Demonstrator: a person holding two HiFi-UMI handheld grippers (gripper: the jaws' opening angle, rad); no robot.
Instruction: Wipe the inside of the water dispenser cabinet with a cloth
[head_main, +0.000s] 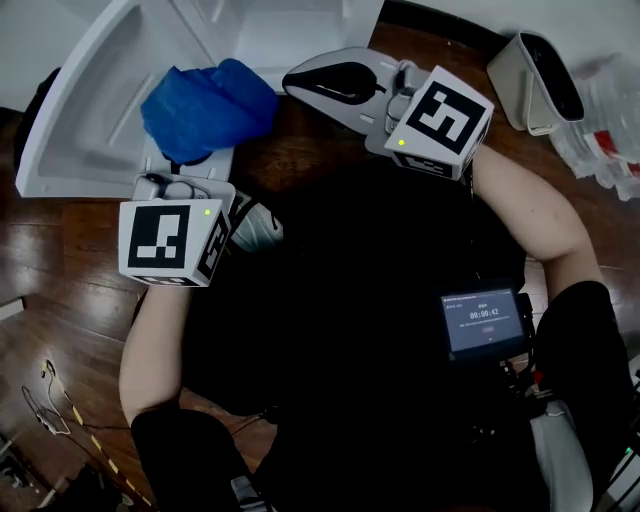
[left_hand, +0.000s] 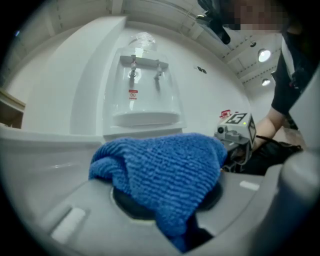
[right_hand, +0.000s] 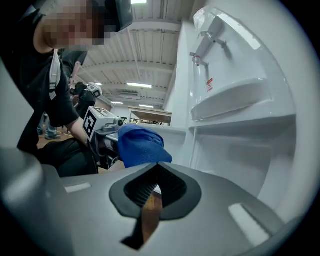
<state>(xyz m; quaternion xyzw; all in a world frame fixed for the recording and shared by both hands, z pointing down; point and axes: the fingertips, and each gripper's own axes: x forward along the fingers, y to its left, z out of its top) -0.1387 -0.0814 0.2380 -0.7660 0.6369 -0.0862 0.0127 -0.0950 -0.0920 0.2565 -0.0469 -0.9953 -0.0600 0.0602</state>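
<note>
Two grippers show in the head view, both pointing up the frame toward the white water dispenser (head_main: 90, 110). The left gripper (head_main: 195, 155) has its jaws clenched on a bunched blue cloth (head_main: 205, 105). The cloth bulges out ahead of and over the jaw tips, in front of the dispenser's white body; whether it touches that body cannot be told. The right gripper (head_main: 330, 80) has its jaws pressed together with nothing between them, and the cloth lies near them, off to their left. Well off to the right of those jaws a white bin (head_main: 540, 80) stands on the wooden floor (head_main: 60, 330).

In the left gripper view the cloth fills the space between the jaws, folded and draped over both pads and gripped tight. Ahead of and above the jaws is the dispenser's recess, with two taps (left_hand: 145, 67) over a drip tray (left_hand: 145, 119). To the right of the jaws the right gripper shows close by, with the person's arm behind it.

In the right gripper view the black pads meet along a narrow slit and hold nothing. The cloth sits just beyond the jaw tips, up and to their left, in the left gripper's hold. To the right of the jaws the dispenser's front rises, with the open white hollow of the cabinet (right_hand: 235, 150) under the tray, near the jaws but apart from them.
</note>
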